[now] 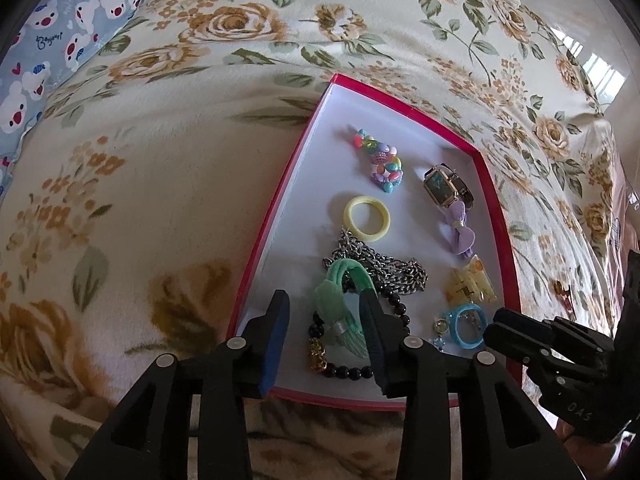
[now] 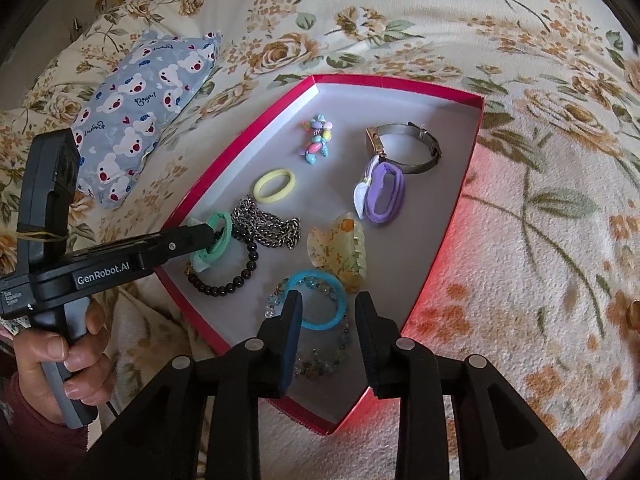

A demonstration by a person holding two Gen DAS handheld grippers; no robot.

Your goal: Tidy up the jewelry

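A red box (image 1: 496, 216) (image 2: 248, 140) with a white floor lies on the bed and holds jewelry. My left gripper (image 1: 326, 312) (image 2: 212, 236) is open, its jaws on either side of a green hair tie (image 1: 340, 296) (image 2: 214, 240) that lies over a black bead bracelet (image 1: 352, 372) (image 2: 236, 276) and a silver chain (image 1: 384, 268) (image 2: 268, 228). My right gripper (image 2: 328, 312) is open above a blue hair tie (image 2: 320, 300) (image 1: 464, 326) and a clear bead bracelet (image 2: 320, 360); in the left wrist view it shows at the right (image 1: 496, 330).
Also in the box: a yellow hair tie (image 1: 366, 218) (image 2: 274, 186), a colourful bead cluster (image 1: 380, 160) (image 2: 318, 140), a watch (image 1: 448, 186) (image 2: 408, 148), a purple hair tie with bow (image 1: 458, 230) (image 2: 384, 192), a floral claw clip (image 1: 472, 280) (image 2: 340, 252). A blue bear-print pillow (image 1: 52, 36) (image 2: 136, 112) lies on the floral bedspread (image 1: 140, 200).
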